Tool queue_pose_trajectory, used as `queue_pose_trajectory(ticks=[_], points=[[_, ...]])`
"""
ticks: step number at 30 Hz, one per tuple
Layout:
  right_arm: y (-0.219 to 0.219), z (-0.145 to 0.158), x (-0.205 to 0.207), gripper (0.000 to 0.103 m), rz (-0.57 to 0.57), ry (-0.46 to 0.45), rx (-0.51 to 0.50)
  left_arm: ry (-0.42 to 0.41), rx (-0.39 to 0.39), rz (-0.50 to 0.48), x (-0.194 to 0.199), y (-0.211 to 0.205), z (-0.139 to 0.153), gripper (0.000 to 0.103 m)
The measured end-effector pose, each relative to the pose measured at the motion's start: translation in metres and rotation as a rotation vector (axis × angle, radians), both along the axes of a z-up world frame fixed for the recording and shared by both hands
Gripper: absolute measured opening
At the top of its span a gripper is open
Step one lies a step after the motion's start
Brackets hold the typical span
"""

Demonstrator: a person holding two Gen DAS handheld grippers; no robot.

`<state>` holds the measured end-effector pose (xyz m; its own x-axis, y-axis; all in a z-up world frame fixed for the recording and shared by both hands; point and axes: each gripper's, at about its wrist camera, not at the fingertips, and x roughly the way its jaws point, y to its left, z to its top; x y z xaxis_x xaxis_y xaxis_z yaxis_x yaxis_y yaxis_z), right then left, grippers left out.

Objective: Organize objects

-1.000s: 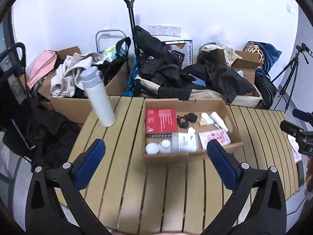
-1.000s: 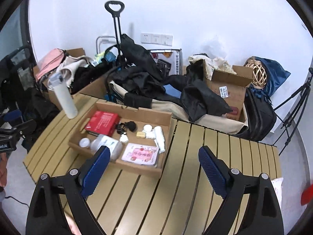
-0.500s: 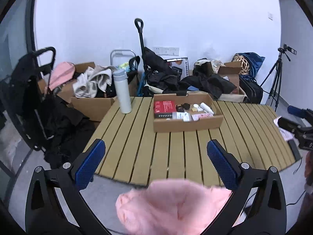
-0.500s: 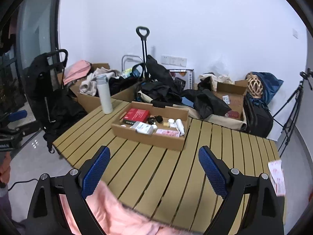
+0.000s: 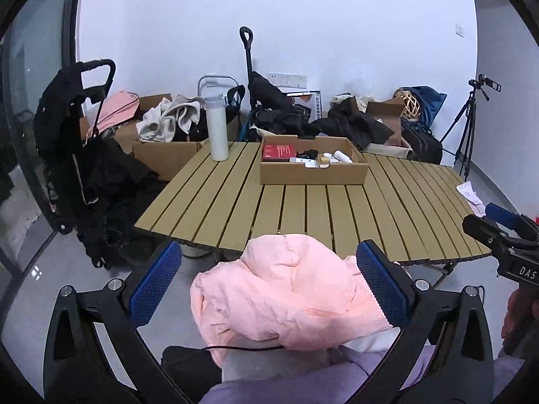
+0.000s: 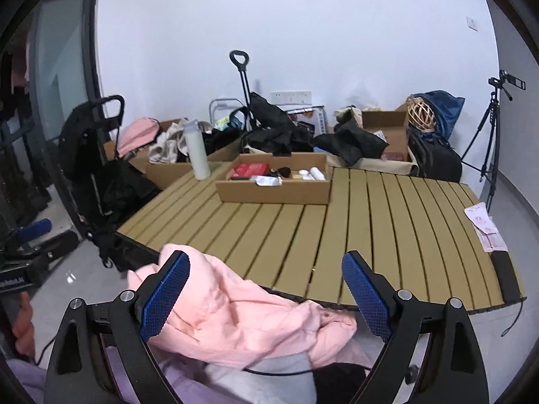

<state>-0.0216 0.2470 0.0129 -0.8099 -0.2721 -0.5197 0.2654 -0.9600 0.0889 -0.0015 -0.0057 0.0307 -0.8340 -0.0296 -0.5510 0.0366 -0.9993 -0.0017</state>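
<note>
A slatted tan counter (image 5: 337,208) is seen from both wrist cameras, with an open cardboard box (image 5: 311,170) standing on its far half. Inside the cardboard box, a red box (image 5: 279,152), a small black item (image 5: 310,152) and a white tube (image 5: 343,157) can be made out, along with smaller pieces too small to identify. A white insulated bottle (image 5: 216,128) stands upright on the counter, to the left of the cardboard box and apart from it. Behind the cardboard box, black garments, further cartons and a folded trolley handle (image 5: 247,50) are piled against the wall; a camera tripod (image 5: 470,124) stands far to the right of it.

A crumpled pink garment (image 5: 286,293) is seen on the near side of the cardboard box, off the counter's near edge, resting on a person's lap.

The left claw (image 5: 269,286) is spread wide, its blue pads (image 5: 156,281) to either side of the pink garment and nothing clamped between them. The right claw (image 6: 266,296) is likewise held wide and empty above the pink garment (image 6: 235,320); whether its left pad touches the cloth cannot be told. Pink-printed papers (image 6: 485,229) lie at the counter's right edge, well to the right of the cardboard box (image 6: 276,185).
</note>
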Motion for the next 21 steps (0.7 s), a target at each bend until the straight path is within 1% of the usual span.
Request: queue_pose_trajectory(ticks=[3, 9, 21], points=[[-0.0036, -0.0006, 0.0037, 0.094, 0.001, 0.004, 0.03, 0.0, 0.0, -0.001, 0.0038, 0.0003, -0.0014, 0.103], [-0.0021, -0.001, 0.0043, 0.094, 0.013, -0.002, 0.008, -0.003, -0.014, -0.012, 0.0043, 0.0034, -0.0028, 0.103], [-0.0046, -0.0081, -0.0003, 0.094, 0.027, -0.023, 0.017, -0.03, -0.007, -0.01, 0.0009, 0.0025, -0.0062, 0.103]])
